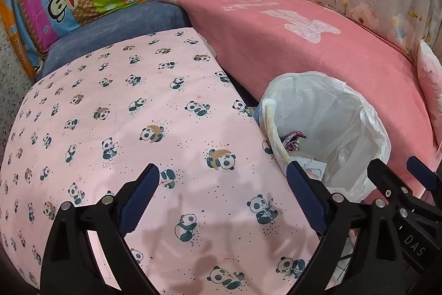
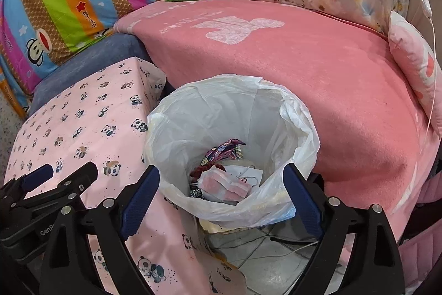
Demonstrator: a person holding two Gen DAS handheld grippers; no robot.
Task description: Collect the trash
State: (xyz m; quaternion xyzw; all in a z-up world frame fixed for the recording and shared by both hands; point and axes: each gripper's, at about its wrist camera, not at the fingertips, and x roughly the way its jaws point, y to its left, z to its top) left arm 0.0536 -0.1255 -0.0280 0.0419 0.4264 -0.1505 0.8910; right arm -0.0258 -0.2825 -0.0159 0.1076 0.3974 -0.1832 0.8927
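In the lower centre of the right wrist view, the bin point(image 2: 232, 145) with its white plastic liner stands between the panda-print cloth point(image 2: 83, 123) at left and the pink blanket point(image 2: 317, 73) at right, and the trash point(image 2: 223, 181), a wad of wrappers and paper, lies at its bottom. The right gripper point(image 2: 221, 198) hangs over the rim with its jaws wide and nothing between them; the left gripper point(image 1: 223, 201) is likewise wide and empty above the cloth. By my reading the drop is done, so each hand should lift clear of the liner without snagging it. Only the right view shows the bin's full contents; the left view shows 1 clean stretch of cloth.
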